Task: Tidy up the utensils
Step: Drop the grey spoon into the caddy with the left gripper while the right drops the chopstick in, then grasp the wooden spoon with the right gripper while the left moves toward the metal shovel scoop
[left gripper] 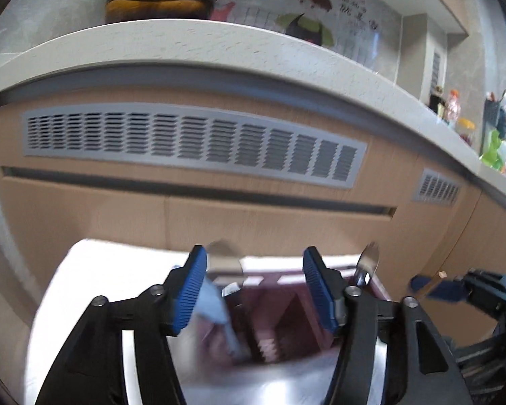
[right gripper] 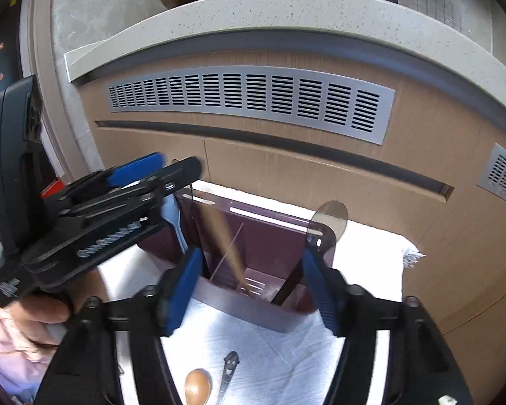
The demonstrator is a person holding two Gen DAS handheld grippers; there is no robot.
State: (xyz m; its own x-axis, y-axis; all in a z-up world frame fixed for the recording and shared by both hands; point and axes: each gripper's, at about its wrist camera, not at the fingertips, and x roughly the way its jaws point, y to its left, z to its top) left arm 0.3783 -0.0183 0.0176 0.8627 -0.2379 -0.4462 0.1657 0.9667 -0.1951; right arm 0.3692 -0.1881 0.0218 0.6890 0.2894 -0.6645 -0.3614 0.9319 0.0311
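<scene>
Since both the left hand-held gripper and the right hand-held gripper are spread and empty, the wooden spoon and metal tool wait on the white cloth at 6 o'clock. Both look light and stiff, the metal probably slippery, so I would pinch each at mid-handle and stand it in the purple holder at 12 o'clock.

The left wrist view is smeared by motion blur: the utensil holder and a pale blue utensil inside it lose their outlines. In the right wrist view a wooden spoon and a metal utensil are cut off by the bottom edge, and a blurred wooden stick streaks into the holder
</scene>
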